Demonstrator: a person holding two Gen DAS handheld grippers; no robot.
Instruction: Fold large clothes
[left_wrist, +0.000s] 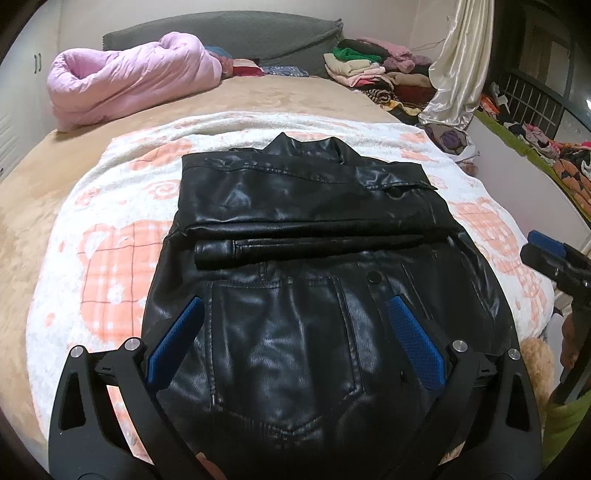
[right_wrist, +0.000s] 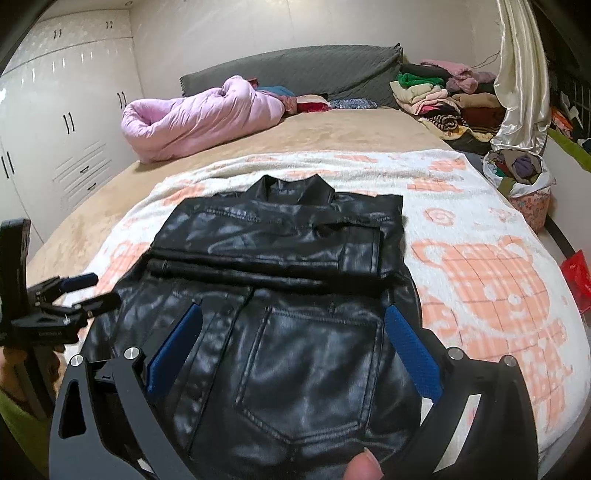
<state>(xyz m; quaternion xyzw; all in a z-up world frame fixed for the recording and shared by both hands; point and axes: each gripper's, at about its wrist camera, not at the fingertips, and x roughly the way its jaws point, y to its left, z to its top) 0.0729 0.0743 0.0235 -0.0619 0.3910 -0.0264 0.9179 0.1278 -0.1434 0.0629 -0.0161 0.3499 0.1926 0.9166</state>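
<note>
A black leather jacket (left_wrist: 306, 206) (right_wrist: 280, 236) lies flat on a white and orange blanket (left_wrist: 110, 258) (right_wrist: 480, 266), collar at the far end and both sleeves folded across its middle. My left gripper (left_wrist: 295, 301) hovers open over the jacket's near hem, a pocket between its blue pads (left_wrist: 177, 339). My right gripper (right_wrist: 293, 309) is open too, above the near hem toward the jacket's right side. Each gripper shows in the other's view: the left gripper (right_wrist: 85, 291) at the left edge, the right gripper (left_wrist: 543, 247) at the right edge. Nothing is held.
The blanket covers a tan bed (left_wrist: 295, 96). A rolled pink quilt (left_wrist: 129, 81) (right_wrist: 195, 114) lies at the far left, and a pile of clothes (left_wrist: 369, 70) (right_wrist: 439, 96) at the far right. A cream curtain (right_wrist: 521, 74) hangs right; white wardrobes (right_wrist: 55, 110) stand left.
</note>
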